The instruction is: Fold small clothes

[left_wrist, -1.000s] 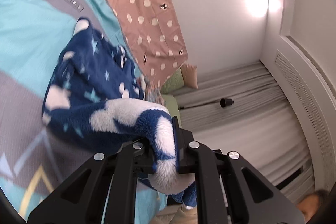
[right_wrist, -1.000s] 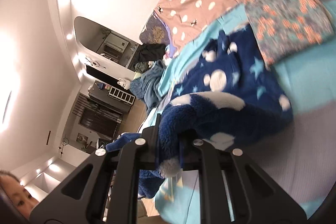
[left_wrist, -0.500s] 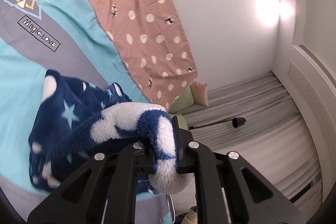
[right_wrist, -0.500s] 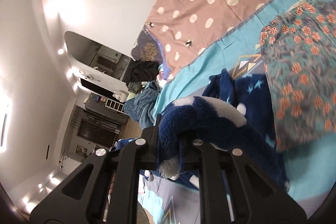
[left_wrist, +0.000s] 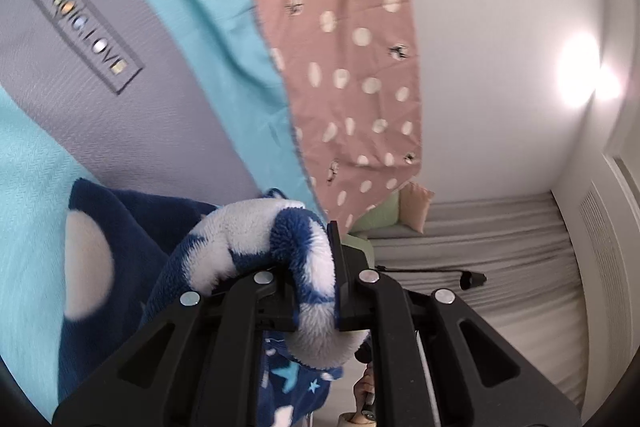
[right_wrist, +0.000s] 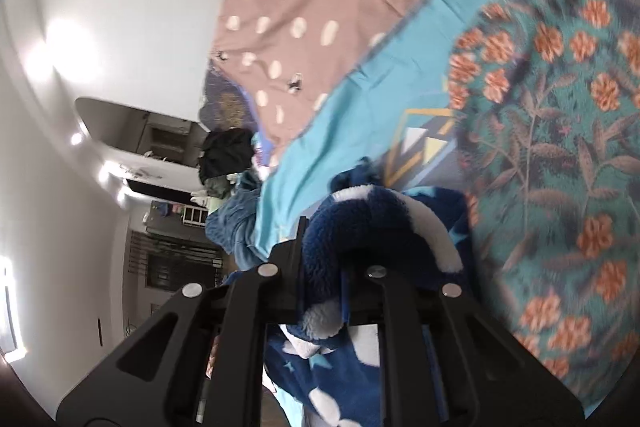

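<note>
Currently we see both the left gripper (left_wrist: 334,267) and right gripper (right_wrist: 322,267) clenched on the fleece garment (left_wrist: 256,239) above the bedspread (left_wrist: 168,99).

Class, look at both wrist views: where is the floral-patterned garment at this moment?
Only the right wrist view shows it: the floral garment lies on the turquoise bedspread, filling the picture's right side, right beside the blue fleece garment pinched in the right gripper.
</note>
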Motion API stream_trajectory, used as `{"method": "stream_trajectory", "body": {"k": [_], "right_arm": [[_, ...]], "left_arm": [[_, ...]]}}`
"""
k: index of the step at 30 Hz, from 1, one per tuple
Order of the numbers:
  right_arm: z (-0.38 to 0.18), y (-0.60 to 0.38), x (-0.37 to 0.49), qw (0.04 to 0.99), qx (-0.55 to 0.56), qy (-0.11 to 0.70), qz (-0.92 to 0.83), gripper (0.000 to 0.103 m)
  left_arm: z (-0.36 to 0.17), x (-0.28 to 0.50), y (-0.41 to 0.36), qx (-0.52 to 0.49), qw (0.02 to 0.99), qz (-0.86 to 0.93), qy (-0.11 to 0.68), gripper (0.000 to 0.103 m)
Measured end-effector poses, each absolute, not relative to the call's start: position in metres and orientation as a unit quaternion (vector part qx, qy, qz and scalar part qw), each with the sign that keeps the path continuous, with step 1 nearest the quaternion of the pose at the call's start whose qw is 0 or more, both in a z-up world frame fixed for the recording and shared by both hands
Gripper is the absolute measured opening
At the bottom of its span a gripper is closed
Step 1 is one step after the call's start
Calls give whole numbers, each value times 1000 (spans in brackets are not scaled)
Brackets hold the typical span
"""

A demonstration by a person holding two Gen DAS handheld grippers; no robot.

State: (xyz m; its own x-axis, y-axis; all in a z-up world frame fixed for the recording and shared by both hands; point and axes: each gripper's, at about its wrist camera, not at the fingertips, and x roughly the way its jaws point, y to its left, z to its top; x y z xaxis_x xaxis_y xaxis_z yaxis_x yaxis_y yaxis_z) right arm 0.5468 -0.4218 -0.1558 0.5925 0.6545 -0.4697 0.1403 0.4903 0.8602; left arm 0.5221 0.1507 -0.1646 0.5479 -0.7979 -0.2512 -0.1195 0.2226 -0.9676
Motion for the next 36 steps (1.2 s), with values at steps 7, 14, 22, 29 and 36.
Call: {"method": "stream_trajectory", "body": {"k": [7, 14, 22, 29, 36], "right_arm": [[-177, -426, 559, 745, 484, 432, 155, 16], [-152, -445, 553, 725, 560, 347, 202, 58], [-67, -405, 518, 850, 351, 331, 211, 70], [-124, -219, 529, 809, 11, 536, 241, 74], [-146, -152, 641, 857, -12, 499, 128, 67]], "left_arm": [[-214, 540, 161, -627, 610, -217, 433, 11], [-216, 556, 169, -668, 569, -221, 426, 34], [-157, 554, 200, -644, 630, -239, 361, 40], [-146, 512, 217, -589, 680, -231, 371, 45], [-156, 457, 224, -544, 697, -232, 404, 46]]}}
